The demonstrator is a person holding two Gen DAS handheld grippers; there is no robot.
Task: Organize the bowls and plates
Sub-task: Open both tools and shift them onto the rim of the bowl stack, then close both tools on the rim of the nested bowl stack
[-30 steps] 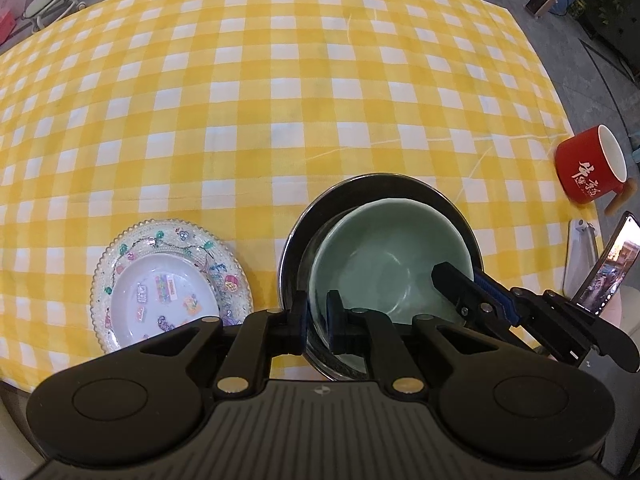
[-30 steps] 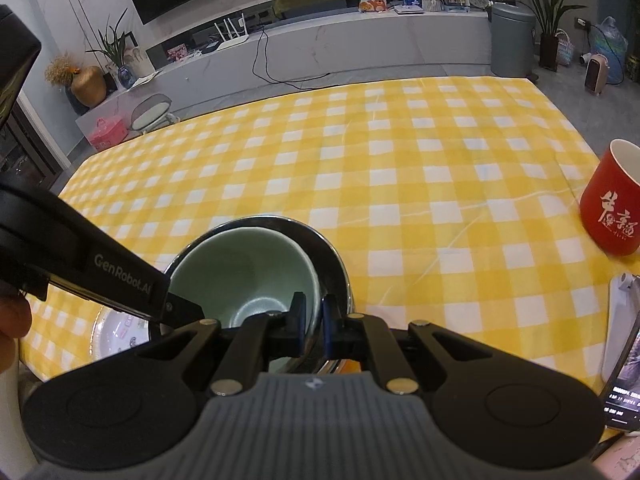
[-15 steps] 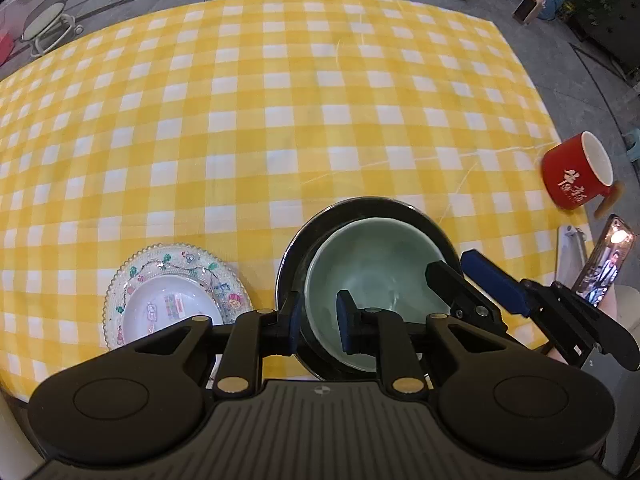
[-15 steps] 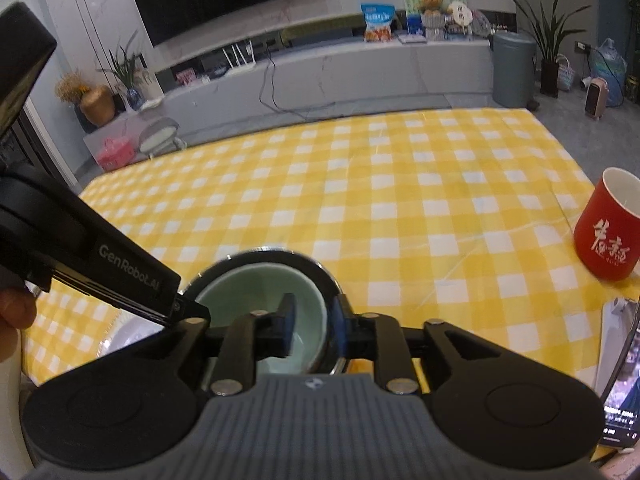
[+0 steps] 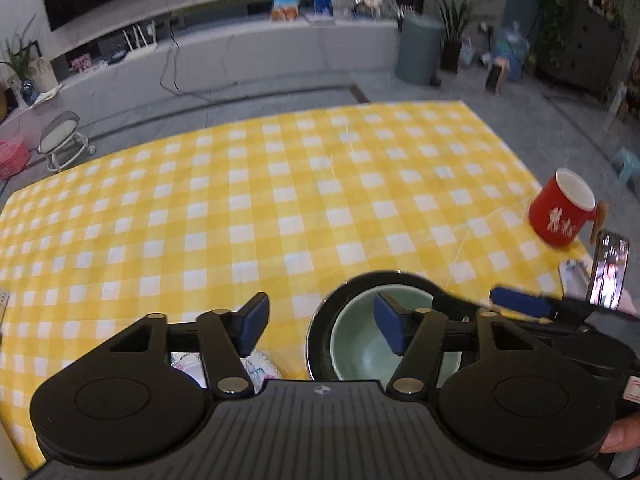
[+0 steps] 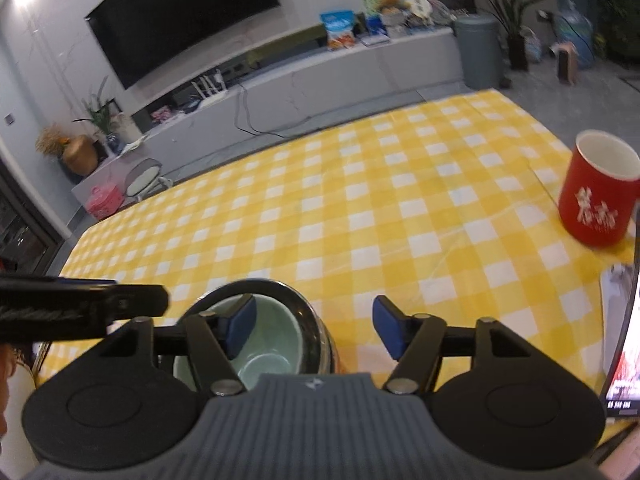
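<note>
A pale green bowl (image 5: 360, 344) sits nested inside a larger dark bowl (image 5: 320, 320) near the table's front edge; both also show in the right wrist view, the green bowl (image 6: 272, 344) inside the dark bowl (image 6: 312, 320). My left gripper (image 5: 320, 322) is open and empty, raised above the bowls' left rim. My right gripper (image 6: 312, 326) is open and empty above their right rim. A patterned glass plate (image 5: 260, 364) lies left of the bowls, mostly hidden behind my left gripper.
A red mug (image 5: 562, 208) stands at the table's right edge, also in the right wrist view (image 6: 596, 196). A lit phone (image 5: 608, 272) on a stand is beside it. The yellow checked tablecloth (image 5: 280, 200) stretches away behind the bowls.
Both grippers have let go of the bowls' rim, opened wide and lifted and tilted up. The bowls stay nested on the table.
</note>
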